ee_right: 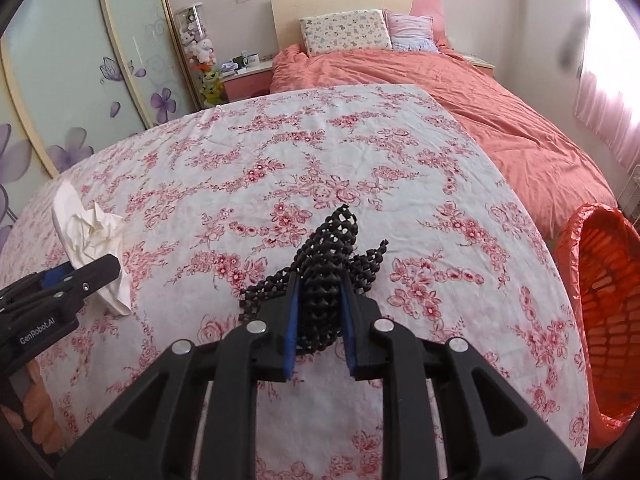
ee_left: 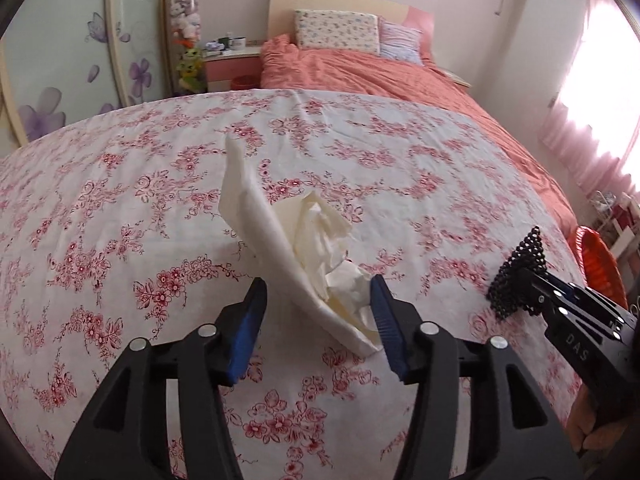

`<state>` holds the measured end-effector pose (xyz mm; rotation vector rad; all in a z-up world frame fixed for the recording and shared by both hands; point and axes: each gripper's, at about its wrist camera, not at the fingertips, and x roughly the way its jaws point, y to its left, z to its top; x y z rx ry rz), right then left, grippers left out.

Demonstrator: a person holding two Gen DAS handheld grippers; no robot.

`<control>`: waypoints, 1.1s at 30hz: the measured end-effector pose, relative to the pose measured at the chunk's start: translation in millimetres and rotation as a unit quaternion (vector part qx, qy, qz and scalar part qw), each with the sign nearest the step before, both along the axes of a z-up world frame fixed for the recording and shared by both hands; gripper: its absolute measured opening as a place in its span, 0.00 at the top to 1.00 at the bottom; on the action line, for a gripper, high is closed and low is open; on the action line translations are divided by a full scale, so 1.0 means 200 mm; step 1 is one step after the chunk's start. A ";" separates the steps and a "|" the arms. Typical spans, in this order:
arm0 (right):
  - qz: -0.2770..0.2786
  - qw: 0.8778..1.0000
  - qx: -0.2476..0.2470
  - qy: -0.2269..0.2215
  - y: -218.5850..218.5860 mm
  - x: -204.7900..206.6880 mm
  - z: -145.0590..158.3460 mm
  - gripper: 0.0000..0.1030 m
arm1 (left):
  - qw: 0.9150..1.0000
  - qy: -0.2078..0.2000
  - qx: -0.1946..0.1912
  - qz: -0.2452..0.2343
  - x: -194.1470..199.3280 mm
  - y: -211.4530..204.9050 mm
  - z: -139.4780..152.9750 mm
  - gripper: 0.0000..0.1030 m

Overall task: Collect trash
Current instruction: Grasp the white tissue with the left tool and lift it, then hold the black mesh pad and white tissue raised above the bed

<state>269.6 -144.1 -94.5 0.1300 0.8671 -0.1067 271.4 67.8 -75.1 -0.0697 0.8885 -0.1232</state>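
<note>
On a flowered tablecloth (ee_left: 120, 200), the left gripper (ee_left: 318, 304) stands released around crumpled white tissue (ee_left: 316, 240) near the table's middle, while the right gripper (ee_right: 319, 304) clenches black mesh scrap (ee_right: 328, 256) beside an orange bin (ee_right: 600, 320) off the right edge.

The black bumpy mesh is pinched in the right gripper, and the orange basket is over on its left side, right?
Not quite. The black mesh is pinched in the right gripper, but the orange basket is on its right side, off the edge of the flowery cloth. The right wrist view shows this.
</note>
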 end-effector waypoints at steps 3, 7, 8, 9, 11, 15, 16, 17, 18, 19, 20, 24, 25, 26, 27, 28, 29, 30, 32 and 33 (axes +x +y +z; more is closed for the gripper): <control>-0.002 1.000 -0.010 0.003 0.01 0.01 -0.01 0.79 | 1.000 0.005 0.012 0.015 0.02 0.00 -0.03 0.46; -0.004 1.000 -0.005 0.005 -0.01 0.02 -0.01 0.79 | 0.999 0.000 0.038 0.024 -0.01 0.00 -0.06 0.46; -0.004 1.000 -0.005 0.005 -0.01 0.02 -0.02 0.79 | 0.999 0.001 0.036 0.027 -0.01 0.01 -0.06 0.46; -0.004 1.000 -0.006 0.006 0.00 0.02 -0.02 0.79 | 0.999 0.001 0.034 0.027 -0.01 0.01 -0.06 0.46; -0.004 1.000 -0.010 0.007 0.00 0.03 -0.02 0.79 | 0.999 0.001 0.027 0.029 0.00 0.02 -0.06 0.46; -0.005 1.000 -0.029 0.010 0.03 0.03 -0.02 0.79 | 0.999 0.001 0.031 0.031 0.00 0.03 -0.06 0.46; -0.005 0.999 -0.033 0.011 0.03 0.03 -0.02 0.79 | 0.999 0.001 0.033 0.031 0.00 0.03 -0.06 0.46; -0.005 0.999 -0.035 0.011 0.03 0.03 -0.02 0.79 | 0.999 0.001 0.035 0.031 -0.01 0.02 -0.06 0.46; -0.005 0.999 -0.036 0.011 0.03 0.03 -0.02 0.79 | 0.999 0.002 0.038 0.031 -0.01 0.02 -0.06 0.46; -0.005 0.999 -0.034 0.011 0.04 0.03 -0.02 0.79 | 0.999 0.002 0.041 0.031 -0.01 0.02 -0.06 0.46; -0.006 0.999 -0.031 0.011 0.03 0.03 -0.02 0.79 | 0.999 0.002 0.043 0.031 -0.01 0.01 -0.06 0.46; -0.007 1.000 -0.024 0.010 0.02 0.03 -0.02 0.79 | 0.998 0.003 0.049 0.031 -0.01 0.01 -0.06 0.46; -0.007 1.000 -0.024 0.010 0.02 0.03 -0.02 0.79 | 0.998 0.002 0.047 0.031 -0.01 0.00 -0.06 0.46; -0.008 1.000 -0.023 0.010 0.02 0.03 -0.02 0.79 | 0.998 0.002 0.045 0.031 -0.01 0.01 -0.06 0.46; -0.008 1.000 -0.022 0.009 0.02 0.03 -0.02 0.79 | 0.999 0.002 0.042 0.031 -0.01 0.01 -0.06 0.46; -0.008 1.000 -0.021 0.009 0.02 0.03 -0.02 0.79 | 0.999 0.001 0.038 0.031 -0.01 0.02 -0.06 0.46; -0.009 1.000 -0.020 0.009 0.01 0.03 -0.02 0.79 | 0.999 0.001 0.035 0.031 -0.02 0.02 -0.06 0.46; -0.009 1.000 -0.017 0.009 0.01 0.03 -0.02 0.79 | 0.999 0.001 0.033 0.031 -0.02 0.02 -0.06 0.46; -0.010 1.000 -0.015 0.008 0.00 0.03 -0.02 0.79 | 0.999 0.001 0.034 0.032 -0.02 0.02 -0.06 0.46; -0.010 1.000 -0.013 0.008 0.00 0.03 -0.02 0.79 | 0.999 0.001 0.037 0.032 -0.02 0.02 -0.06 0.46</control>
